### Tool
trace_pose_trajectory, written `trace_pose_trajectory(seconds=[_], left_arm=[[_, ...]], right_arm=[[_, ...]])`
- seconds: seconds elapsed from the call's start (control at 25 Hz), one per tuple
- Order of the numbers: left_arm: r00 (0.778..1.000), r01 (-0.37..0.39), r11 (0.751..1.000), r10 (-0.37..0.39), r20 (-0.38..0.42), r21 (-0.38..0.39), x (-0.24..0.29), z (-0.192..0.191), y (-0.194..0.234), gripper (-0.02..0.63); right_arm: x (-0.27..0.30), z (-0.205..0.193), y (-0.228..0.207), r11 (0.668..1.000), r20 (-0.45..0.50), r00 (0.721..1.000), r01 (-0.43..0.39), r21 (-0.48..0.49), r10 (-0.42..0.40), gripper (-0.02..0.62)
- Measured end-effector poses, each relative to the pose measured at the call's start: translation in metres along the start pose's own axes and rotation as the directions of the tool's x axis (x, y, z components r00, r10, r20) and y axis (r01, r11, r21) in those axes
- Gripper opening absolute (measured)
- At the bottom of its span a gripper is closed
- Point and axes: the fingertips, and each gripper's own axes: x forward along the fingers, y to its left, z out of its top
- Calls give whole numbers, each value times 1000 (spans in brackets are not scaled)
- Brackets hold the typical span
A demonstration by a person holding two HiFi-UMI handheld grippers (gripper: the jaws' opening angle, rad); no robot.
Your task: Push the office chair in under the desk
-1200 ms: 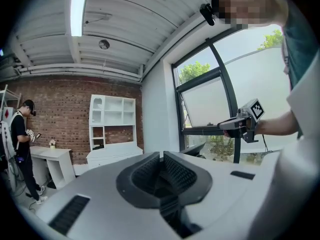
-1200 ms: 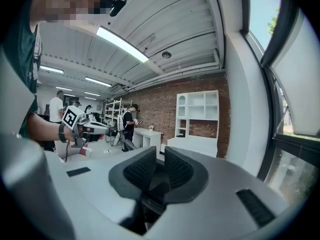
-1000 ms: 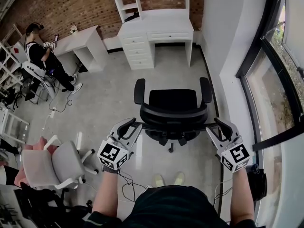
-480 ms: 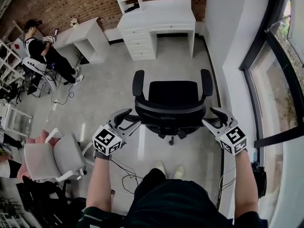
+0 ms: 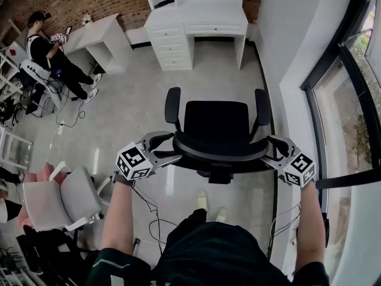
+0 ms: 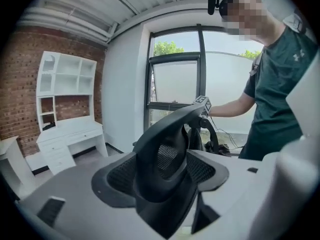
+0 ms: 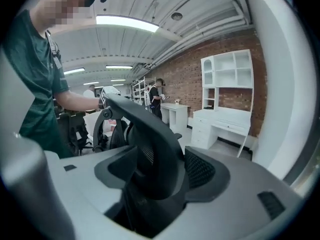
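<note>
My left forearm [image 5: 119, 213] and right forearm [image 5: 309, 219] reach forward and slightly down, one to each end of the curved backrest [image 5: 217, 151] of the black office chair [image 5: 215, 121]. My left gripper [image 5: 162, 148] and right gripper [image 5: 272, 151] have just been opening. Each is spread wide, with the backrest's rim between its jaws but not pinched.

The gripper views show that rim running through each gap, which the head view barely shows. The left one also takes in the tall window [image 6: 177, 81], the right one the brick wall [image 7: 192, 69].

The chair faces the white desk with drawers and hutch [image 5: 196, 18], well apart from it, with grey floor [image 5: 149, 100] between. To my left are a white-and-pink chair [image 5: 59, 198], loose cables [image 5: 152, 216] and a seated person [image 5: 44, 52] at a smaller white desk [image 5: 98, 34].
</note>
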Motion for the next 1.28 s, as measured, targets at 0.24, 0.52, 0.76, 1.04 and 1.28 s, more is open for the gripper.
trace_pose_trajectory(seconds=[0.24, 0.52, 0.76, 1.04, 1.28], left_arm=[[997, 75, 997, -75, 0, -2, 6, -4, 27, 299], [974, 219, 976, -218, -61, 11, 35, -9, 20, 313], [968, 242, 970, -240, -74, 24, 50, -10, 25, 201], [953, 281, 958, -272, -135, 56, 69, -12, 22, 161], [953, 269, 962, -261, -154, 36, 72, -16, 32, 164]], right_arm=[[14, -9, -12, 998, 1, 999, -43, 51, 43, 272], [30, -12, -4, 987, -22, 992, -122, 103, 125, 280], [49, -1, -1, 974, -44, 977, -204, 94, 208, 283], [66, 9, 1, 955, -53, 957, -279, 101, 285, 266], [74, 7, -4, 960, -80, 960, -259, 107, 268, 238]])
